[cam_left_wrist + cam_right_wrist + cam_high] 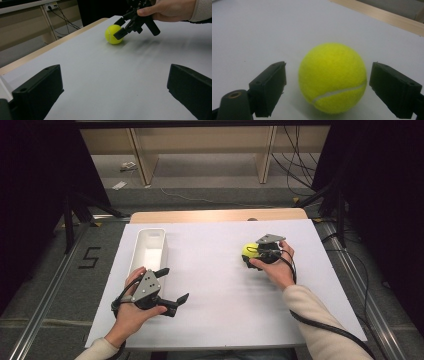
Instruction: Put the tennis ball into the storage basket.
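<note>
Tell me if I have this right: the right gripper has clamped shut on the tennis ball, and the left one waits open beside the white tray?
Not quite. The right gripper is open around the tennis ball, gaps showing either side in the right gripper view. The left gripper does wait open beside the white tray.

Both tongs are black, with blocky, flat-faced jaws that carry small screw holes (one brass-coloured fitting shows near the right tongs' [327,82] jaw). The left tongs [171,286] carry a grey three-cornered plate dotted with holes. A black cable trails from each. The sleeves [320,320] are cream.
</note>
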The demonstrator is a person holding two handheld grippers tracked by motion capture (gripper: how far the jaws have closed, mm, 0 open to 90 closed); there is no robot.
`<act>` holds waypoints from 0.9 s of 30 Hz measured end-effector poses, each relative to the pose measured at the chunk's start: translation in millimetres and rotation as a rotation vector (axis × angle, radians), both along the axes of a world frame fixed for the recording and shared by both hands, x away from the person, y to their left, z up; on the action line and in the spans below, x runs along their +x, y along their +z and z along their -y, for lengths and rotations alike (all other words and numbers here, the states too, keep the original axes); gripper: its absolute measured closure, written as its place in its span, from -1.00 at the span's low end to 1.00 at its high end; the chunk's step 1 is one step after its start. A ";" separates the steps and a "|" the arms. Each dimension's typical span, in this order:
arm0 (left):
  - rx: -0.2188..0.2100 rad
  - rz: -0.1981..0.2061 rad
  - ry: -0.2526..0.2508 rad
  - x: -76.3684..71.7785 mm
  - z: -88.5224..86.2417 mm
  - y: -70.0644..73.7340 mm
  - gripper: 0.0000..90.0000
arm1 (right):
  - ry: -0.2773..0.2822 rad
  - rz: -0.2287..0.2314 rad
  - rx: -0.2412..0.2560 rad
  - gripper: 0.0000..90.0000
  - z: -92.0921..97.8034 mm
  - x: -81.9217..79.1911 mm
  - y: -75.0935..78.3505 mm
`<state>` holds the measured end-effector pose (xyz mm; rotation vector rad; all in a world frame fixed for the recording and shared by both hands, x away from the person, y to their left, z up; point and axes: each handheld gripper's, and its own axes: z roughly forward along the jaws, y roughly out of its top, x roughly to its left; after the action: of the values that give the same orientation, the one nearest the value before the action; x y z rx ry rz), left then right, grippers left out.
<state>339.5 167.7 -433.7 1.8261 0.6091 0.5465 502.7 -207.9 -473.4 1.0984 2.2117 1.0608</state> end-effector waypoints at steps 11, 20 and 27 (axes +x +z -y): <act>0.006 -0.003 -0.005 -0.7 0.0 -0.6 -1.00 | -0.021 -0.032 -0.014 -0.67 -5.9 12.0 -7.2; 0.004 -0.001 -0.005 -1.5 0.2 -0.5 -1.00 | -0.023 -0.045 -0.025 -0.52 -7.7 13.6 -9.9; 0.002 -0.002 -0.005 -1.7 0.0 -0.6 -1.00 | -0.040 -0.044 -0.018 -0.42 -7.1 13.7 -9.2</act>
<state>337.8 167.7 -434.3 1.8298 0.6057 0.5423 516.4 -200.8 -482.6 1.1640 2.2193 1.0072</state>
